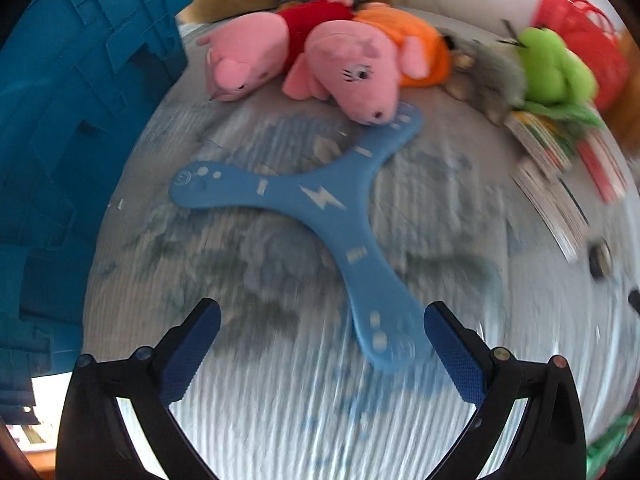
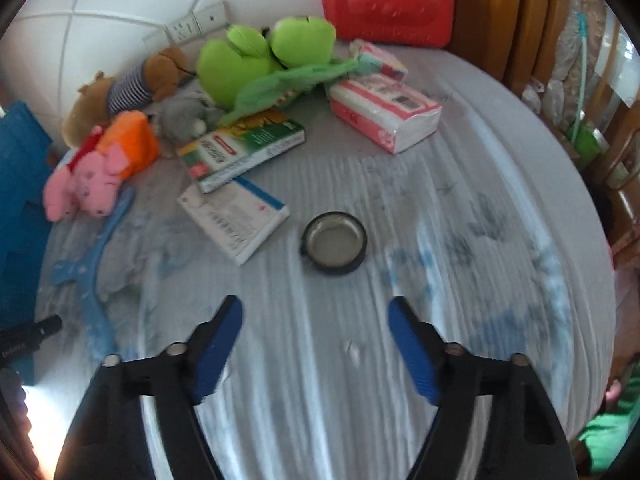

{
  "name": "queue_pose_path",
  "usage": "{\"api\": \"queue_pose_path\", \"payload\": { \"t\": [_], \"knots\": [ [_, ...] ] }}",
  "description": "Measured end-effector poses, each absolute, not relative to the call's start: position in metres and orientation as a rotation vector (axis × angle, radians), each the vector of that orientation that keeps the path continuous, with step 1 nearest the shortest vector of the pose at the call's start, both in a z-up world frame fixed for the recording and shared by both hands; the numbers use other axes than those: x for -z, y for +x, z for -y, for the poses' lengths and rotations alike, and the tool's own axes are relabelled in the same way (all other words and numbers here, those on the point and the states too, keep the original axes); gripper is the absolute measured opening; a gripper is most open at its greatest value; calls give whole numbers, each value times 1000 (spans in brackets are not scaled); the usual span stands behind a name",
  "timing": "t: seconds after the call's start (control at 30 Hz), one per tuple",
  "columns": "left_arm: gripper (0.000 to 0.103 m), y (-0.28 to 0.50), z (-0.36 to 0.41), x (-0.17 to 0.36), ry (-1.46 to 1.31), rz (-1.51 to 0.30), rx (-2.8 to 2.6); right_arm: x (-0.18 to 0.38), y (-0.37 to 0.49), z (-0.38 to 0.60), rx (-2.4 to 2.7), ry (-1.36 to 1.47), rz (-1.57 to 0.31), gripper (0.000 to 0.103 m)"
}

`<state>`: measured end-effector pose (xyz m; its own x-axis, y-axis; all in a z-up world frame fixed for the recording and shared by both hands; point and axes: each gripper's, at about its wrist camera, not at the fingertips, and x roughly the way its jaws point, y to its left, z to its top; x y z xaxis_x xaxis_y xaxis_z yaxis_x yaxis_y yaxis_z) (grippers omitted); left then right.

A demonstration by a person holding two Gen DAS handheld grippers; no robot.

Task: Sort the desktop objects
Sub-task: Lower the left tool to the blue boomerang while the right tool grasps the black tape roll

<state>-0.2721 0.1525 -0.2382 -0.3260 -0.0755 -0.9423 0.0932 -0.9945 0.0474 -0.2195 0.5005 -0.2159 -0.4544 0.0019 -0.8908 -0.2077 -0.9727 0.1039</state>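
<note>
My left gripper (image 1: 320, 306) hangs open just above the pale tablecloth (image 1: 280, 420). A blue three-armed boomerang (image 1: 320, 200) lies flat ahead of it. The boomerang's near arm ends beside the right finger (image 1: 452, 352), and nothing is pinched between the pads. My right gripper (image 2: 314, 304) is open too, with only cloth between its fingers. A small round metal dish with a black rim (image 2: 334, 242) sits just beyond it. The boomerang (image 2: 92, 264) shows at that view's left edge.
Pink pig plush toys (image 1: 352, 68) lie at the back, one nose touching the boomerang. A green frog plush (image 2: 256, 52), brown plush (image 2: 128, 88), books (image 2: 244, 148), tissue pack (image 2: 384, 112) and red case (image 2: 388, 0) crowd the far side. A blue crate (image 1: 80, 120) stands left.
</note>
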Motion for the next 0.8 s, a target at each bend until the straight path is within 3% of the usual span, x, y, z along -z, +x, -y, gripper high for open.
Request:
{"api": "queue_pose_path", "payload": {
  "t": [0.1,0.53,0.6,0.67,0.73,0.8],
  "knots": [
    [103,-292,-155,253,1753,-60,2448,232,-239,-507,-2547,-1597,-289,64],
    [103,-322,-164,296,1754,-104,2383,271,-274,-521,-2516,-1683,-257,66],
    [103,-320,-161,297,1740,-154,2390,275,-275,-521,-2518,-1693,-252,69],
    [103,-314,-156,299,1699,-223,2410,277,-276,-521,-2524,-1696,-248,79],
    [103,-314,-157,299,1698,-216,2397,277,-276,-521,-2534,-1683,-251,79],
    [103,-316,-156,299,1717,-230,2377,276,-277,-521,-2544,-1672,-249,69]
  ]
}}
